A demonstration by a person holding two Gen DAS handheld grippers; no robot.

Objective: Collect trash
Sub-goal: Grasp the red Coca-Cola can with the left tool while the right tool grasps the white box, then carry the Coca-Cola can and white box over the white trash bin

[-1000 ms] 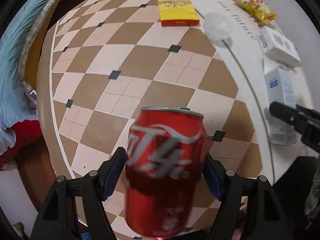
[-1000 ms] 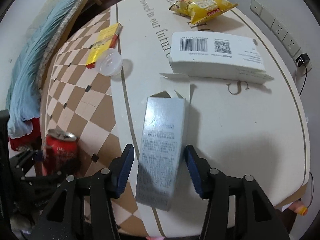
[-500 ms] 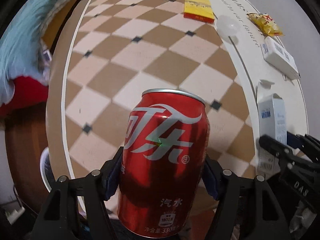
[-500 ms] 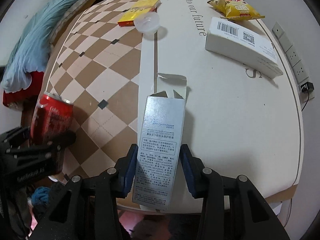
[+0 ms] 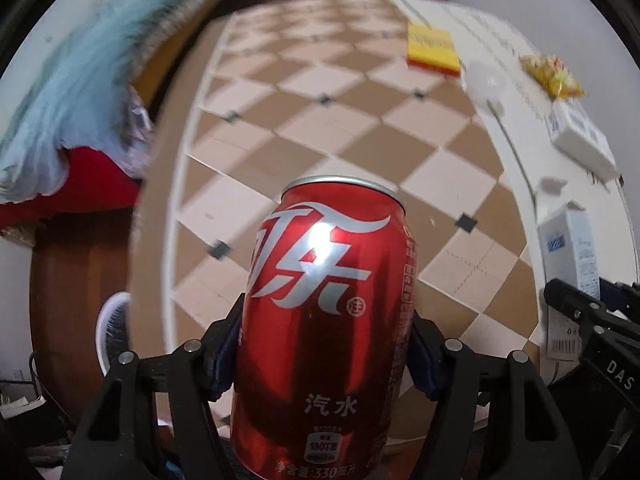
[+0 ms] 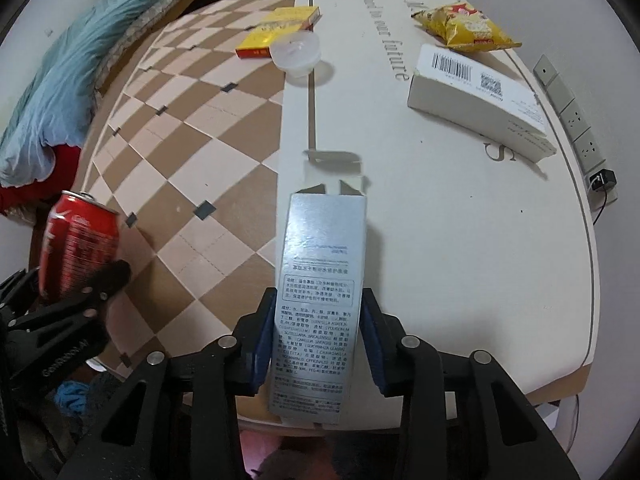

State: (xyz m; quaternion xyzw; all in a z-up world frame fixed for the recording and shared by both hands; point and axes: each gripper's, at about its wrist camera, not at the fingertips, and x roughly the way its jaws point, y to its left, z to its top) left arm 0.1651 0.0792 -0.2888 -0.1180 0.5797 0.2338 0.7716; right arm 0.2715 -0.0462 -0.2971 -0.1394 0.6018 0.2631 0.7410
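My left tongs (image 5: 324, 344) are clamped on the red soda can (image 5: 326, 320), blue pads pressed against both of its sides, and the can stands upright between them, lifted clear of the desk (image 5: 360, 128) near its checkered corner. From the right wrist view I see the same can (image 6: 78, 244) off to the left, held by the left tongs (image 6: 60, 304) just past the desk's edge. My right tongs (image 6: 318, 344) are clamped on the tall silver carton (image 6: 320, 308), its top flaps open and its printed face toward the camera; it too is held above the pale part of the desk (image 6: 460, 240). The left wrist view catches this carton (image 5: 568, 252) at its right edge with the right tongs (image 5: 588, 312) around it. On the desk I can see a yellow and red flat box (image 6: 276, 30), a clear plastic lid (image 6: 296, 52) just beside it, a yellow snack bag (image 6: 466, 26) and a long white box with a barcode (image 6: 476, 96) next to the bag. A pale blue blanket (image 6: 60, 96) lies beyond the desk on the left.
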